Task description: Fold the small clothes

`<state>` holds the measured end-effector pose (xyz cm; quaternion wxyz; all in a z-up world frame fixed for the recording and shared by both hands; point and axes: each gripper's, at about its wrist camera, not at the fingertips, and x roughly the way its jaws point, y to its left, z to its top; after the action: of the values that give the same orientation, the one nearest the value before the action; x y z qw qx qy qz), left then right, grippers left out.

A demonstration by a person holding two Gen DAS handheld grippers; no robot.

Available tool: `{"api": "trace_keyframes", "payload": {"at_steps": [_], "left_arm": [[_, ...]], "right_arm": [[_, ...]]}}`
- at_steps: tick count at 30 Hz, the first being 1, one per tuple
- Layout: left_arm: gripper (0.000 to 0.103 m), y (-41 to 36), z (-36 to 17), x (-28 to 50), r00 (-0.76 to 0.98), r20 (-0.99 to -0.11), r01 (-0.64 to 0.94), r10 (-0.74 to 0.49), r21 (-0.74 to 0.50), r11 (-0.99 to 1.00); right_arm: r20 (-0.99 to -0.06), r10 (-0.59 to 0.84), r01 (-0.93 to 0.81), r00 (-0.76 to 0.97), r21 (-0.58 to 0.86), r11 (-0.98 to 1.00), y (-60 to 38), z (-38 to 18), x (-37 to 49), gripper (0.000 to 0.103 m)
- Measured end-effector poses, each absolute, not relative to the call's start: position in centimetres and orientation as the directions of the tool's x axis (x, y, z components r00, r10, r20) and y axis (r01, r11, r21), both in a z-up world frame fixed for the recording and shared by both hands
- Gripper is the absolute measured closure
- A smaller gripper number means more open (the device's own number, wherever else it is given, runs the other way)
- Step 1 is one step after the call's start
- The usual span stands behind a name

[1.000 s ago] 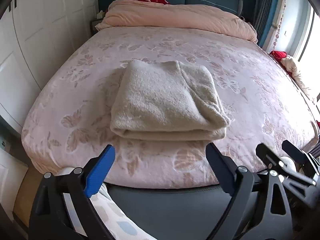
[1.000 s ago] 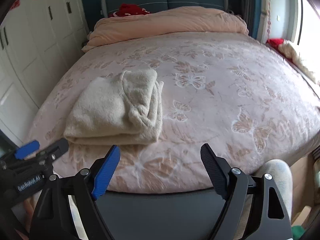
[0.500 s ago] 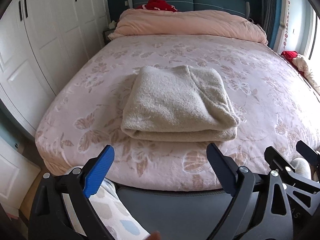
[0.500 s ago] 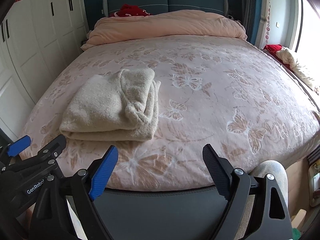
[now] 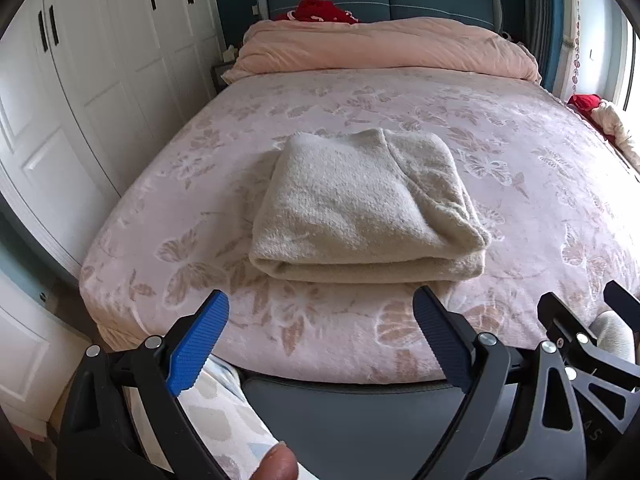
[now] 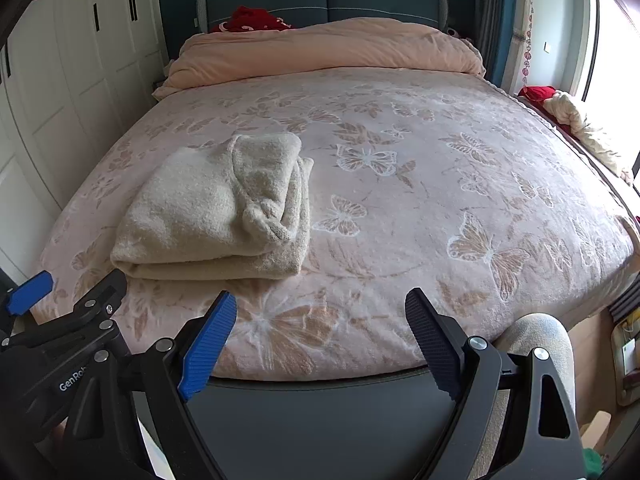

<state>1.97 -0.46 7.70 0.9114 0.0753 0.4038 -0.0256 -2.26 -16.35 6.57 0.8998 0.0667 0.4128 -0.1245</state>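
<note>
A cream fuzzy garment (image 5: 362, 208) lies folded into a thick rectangle on the pink butterfly-print bed (image 5: 520, 168), near the bed's foot. It also shows in the right wrist view (image 6: 220, 212), left of centre. My left gripper (image 5: 320, 340) is open and empty, held off the foot of the bed, just short of the garment. My right gripper (image 6: 320, 340) is open and empty, off the bed's foot and to the right of the garment. The left gripper's frame (image 6: 60, 328) shows at the lower left of the right wrist view.
A rolled peach duvet (image 5: 380, 48) and a red item (image 5: 320, 10) lie at the teal headboard. White wardrobe doors (image 5: 80, 100) stand along the left. Red and cream clothes (image 6: 568, 120) lie by the window on the right. The dark bed frame edge (image 5: 352, 392) runs below the grippers.
Both grippers have drawn back and risen from the bed, so more of the room shows. The folded garment has stayed in place. Both stay open.
</note>
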Motion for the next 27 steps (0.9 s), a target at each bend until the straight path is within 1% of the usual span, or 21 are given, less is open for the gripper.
{"api": "trace_keyframes", "payload": {"at_steps": [5, 16, 27], "left_arm": [[0.012, -0.3, 7.6, 2.1, 0.658, -0.753, 0.103, 0.002, 0.092, 0.99], [0.012, -0.3, 7.4, 2.0, 0.656, -0.754, 0.104, 0.009, 0.103, 0.989], [0.012, 0.4, 5.9, 2.5, 0.63, -0.776, 0.1, 0.017, 0.102, 0.99]], "right_arm": [[-0.756, -0.173, 0.288, 0.632, 0.022, 0.957, -16.0, 6.6, -2.4, 0.019], [-0.765, -0.168, 0.292, 0.622, 0.028, 0.956, -16.0, 6.3, -2.4, 0.019], [-0.785, -0.172, 0.288, 0.594, 0.008, 0.958, -15.3, 5.2, -1.9, 0.019]]}}
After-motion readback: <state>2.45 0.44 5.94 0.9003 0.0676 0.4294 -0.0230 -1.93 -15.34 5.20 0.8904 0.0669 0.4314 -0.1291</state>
